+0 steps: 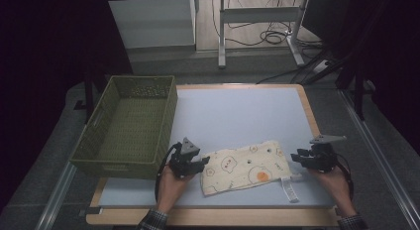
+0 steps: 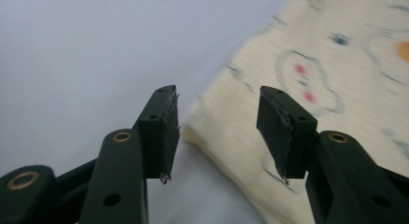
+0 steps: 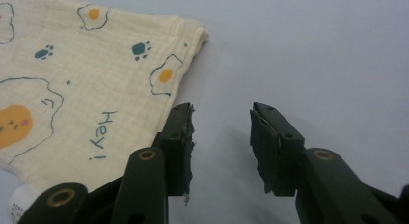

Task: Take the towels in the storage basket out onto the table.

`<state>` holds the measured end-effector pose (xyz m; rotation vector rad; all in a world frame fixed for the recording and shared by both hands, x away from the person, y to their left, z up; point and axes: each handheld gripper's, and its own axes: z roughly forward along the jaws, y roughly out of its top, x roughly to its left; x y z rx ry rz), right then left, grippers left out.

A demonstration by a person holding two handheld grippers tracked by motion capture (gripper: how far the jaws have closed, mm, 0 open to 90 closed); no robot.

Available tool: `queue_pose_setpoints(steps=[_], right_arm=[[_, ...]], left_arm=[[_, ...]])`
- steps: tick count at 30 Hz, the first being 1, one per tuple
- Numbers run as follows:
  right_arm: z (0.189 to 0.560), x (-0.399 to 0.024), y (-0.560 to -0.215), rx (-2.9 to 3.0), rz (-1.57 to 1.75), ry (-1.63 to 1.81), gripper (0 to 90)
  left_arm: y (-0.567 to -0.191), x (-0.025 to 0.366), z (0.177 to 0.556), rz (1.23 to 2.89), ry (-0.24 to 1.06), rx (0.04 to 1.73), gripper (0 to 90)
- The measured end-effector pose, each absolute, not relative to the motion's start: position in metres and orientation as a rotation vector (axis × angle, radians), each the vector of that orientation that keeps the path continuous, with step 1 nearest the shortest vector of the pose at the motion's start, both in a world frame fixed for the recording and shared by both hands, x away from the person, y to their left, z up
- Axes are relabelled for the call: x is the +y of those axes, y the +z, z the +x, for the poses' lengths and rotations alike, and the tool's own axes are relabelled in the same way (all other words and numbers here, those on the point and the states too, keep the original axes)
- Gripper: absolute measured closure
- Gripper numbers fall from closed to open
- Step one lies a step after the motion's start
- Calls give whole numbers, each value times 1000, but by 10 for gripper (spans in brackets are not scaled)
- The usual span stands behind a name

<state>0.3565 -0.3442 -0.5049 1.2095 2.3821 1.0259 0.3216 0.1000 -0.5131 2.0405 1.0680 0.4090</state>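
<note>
The cream muslin cloth printed with fried eggs, paw marks and little faces [image 1: 245, 166] lies flat on the pale blue counter [image 1: 237, 111], folded to a rough rectangle, between the two pairs of tongs. The left tongs [image 1: 204, 162] sit at its left end; in the left gripper view they [image 2: 219, 132] stand open, the pads apart and clear of the fabric, with the cloth's corner lying beneath and just beyond the gap. The right tongs [image 1: 296, 157] sit just off its right end; in the right gripper view they [image 3: 222, 147] are open too, with bare counter between the pads and the cloth's edge beside the left pad, whether touching it I cannot tell. A white care label [image 1: 289, 188] sticks out from the cloth's near right corner, below and inward of the right tongs. A green woven rectangular basket [image 1: 130, 126] stands on the counter just beyond and outward of the left tongs.
</note>
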Motion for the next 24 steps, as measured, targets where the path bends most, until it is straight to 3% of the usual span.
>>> queue_pose_setpoints(steps=[8, 13, 24], right_arm=[[354, -345, -504, 2385, 1207, 1029, 597], [352, -347, -502, 2385, 1214, 1040, 584], [343, -341, -498, 2399, 1188, 1050, 525]], left_arm=[[-533, 96, 348, 2099, 414, 1133, 477], [-543, 101, 352, 2063, 407, 1139, 387], [-546, 103, 352, 2057, 399, 1112, 351]])
